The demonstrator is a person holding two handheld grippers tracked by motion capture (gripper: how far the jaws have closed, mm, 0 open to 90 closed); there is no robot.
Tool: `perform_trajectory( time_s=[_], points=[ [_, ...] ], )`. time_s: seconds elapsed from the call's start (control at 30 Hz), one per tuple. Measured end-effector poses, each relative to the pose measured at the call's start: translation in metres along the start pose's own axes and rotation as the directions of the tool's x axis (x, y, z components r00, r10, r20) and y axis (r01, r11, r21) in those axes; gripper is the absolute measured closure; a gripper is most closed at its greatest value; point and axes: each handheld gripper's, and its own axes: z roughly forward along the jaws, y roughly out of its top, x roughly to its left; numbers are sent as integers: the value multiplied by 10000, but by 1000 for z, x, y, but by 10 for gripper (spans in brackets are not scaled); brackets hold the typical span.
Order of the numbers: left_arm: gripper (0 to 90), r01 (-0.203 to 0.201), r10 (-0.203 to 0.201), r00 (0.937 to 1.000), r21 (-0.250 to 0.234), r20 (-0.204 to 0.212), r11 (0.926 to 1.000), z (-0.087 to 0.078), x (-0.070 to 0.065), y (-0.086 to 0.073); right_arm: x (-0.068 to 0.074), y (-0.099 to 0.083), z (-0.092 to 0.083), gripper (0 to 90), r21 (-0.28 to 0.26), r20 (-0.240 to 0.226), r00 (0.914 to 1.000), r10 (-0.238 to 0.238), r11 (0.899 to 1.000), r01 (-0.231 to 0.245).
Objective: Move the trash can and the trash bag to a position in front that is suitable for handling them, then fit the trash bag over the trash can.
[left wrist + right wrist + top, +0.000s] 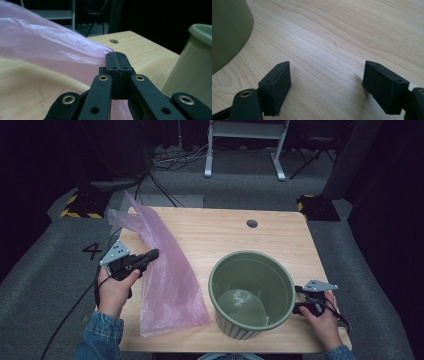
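Bag (pixel 167 280) edge pinched in left tool (pixel 153 254), beside pot (pixel 251 292).

Two handheld black grippers, denim cuffs, cables trailing.

The left gripper (pixel 150 256) is matte black with a grey three-cornered plate (pixel 114 253) on top, dotted with small holes, and a black cable (pixel 70 312) running off its back end. In the left gripper view its linkage arms carry brass-ringed rivets (pixel 103 78) and plain round holes, and the flat pads show small screws. The right gripper (pixel 300 299) wears the same grey plate, with thin black wire looping round it. In the right gripper view its pads (pixel 275 86) are blocky black rectangles with small screw heads at the corners, and a brass rivet sits on the arm. Both wrists show blue denim sleeves (pixel 102 336).
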Motion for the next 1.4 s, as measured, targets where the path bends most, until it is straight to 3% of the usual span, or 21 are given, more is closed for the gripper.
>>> perform_trajectory(
  time_s=[0.47, 0.57, 0.6, 0.77, 1.03, 1.07, 1.17, 1.33, 1.4],
  points=[
    [899, -660, 643, 9977, -825, -235, 9944, -13, -15, 36, 1, 0, 0, 246, -35, 5, 9999, -114, 9999, 114],
    [899, -606, 578, 9979, -1025, -306, 9929, -14, -18, 41, 2, -2, -2, 251, -37, -355, 9988, -332, 9994, 331],
    [899, -655, 621, 9975, -1113, -340, 9916, -13, -19, 44, 5, -3, -4, 266, -72, -567, 9969, -553, 9985, 550],
    [899, -685, 623, 9970, -1448, -465, 9871, -12, -23, 53, 16, -4, -8, 270, 49, -761, 9939, -796, 9968, 802],
    [899, -897, 798, 9950, -1834, -608, 9789, -15, -27, 66, 33, 0, -9, 279, -224, -1195, 9898, -771, 9969, 750],
    [899, -948, 846, 9945, -1852, -620, 9781, -16, -28, 69, 39, 2, -7, 280, -242, -1441, 9847, -977, 9952, 952],
    [899, -1094, 980, 9929, -1940, -673, 9749, -17, -30, 76, 44, 3, -3, 275, -282, -1919, 9766, -976, 9952, 939],
    [898, -1173, 1017, 9913, -2105, -832, 9705, -18, -30, 86, 55, 6, 4, 276, -18, -1832, 9726, -1435, 9893, 1456],
    [898, -1194, 1025, 9909, -2189, -868, 9684, -18, -31, 89, 57, 7, 7, 271, -209, -1860, 9712, -1487, 9889, 1474]
  ],
)
